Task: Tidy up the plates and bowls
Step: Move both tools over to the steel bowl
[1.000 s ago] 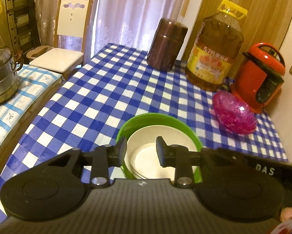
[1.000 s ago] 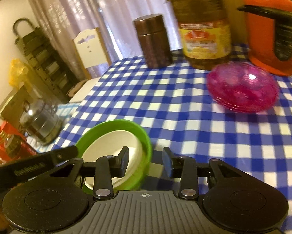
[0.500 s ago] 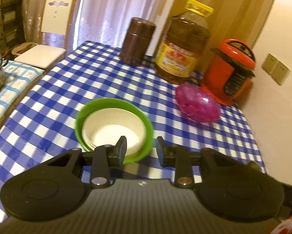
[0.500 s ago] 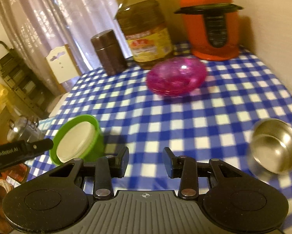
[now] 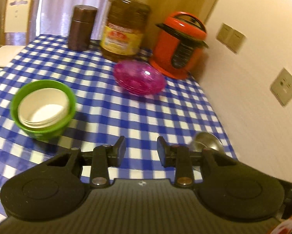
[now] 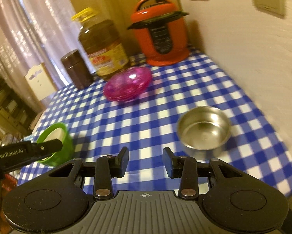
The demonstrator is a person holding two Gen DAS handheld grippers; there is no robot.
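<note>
1. My left gripper hangs above the near part of the blue-and-white checked tablecloth, its jaws parted with nothing between them.
2. My right gripper is likewise spread wide and empty over the near edge of the table.
3. Just ahead and to the right of my right gripper sits a stainless steel bowl, upright and empty on the cloth; in the left wrist view only its rim peeks from behind my right-hand finger.
4. Off to the left stands the green bowl with a stack of cream bowls nested inside it, well apart from the steel one.
5. Farther back, near the middle of the table, rests a stack of pink translucent plates.
6. Behind them, along the far edge, stand an orange pressure cooker, a big oil bottle with a yellow cap, and a brown canister.
</note>
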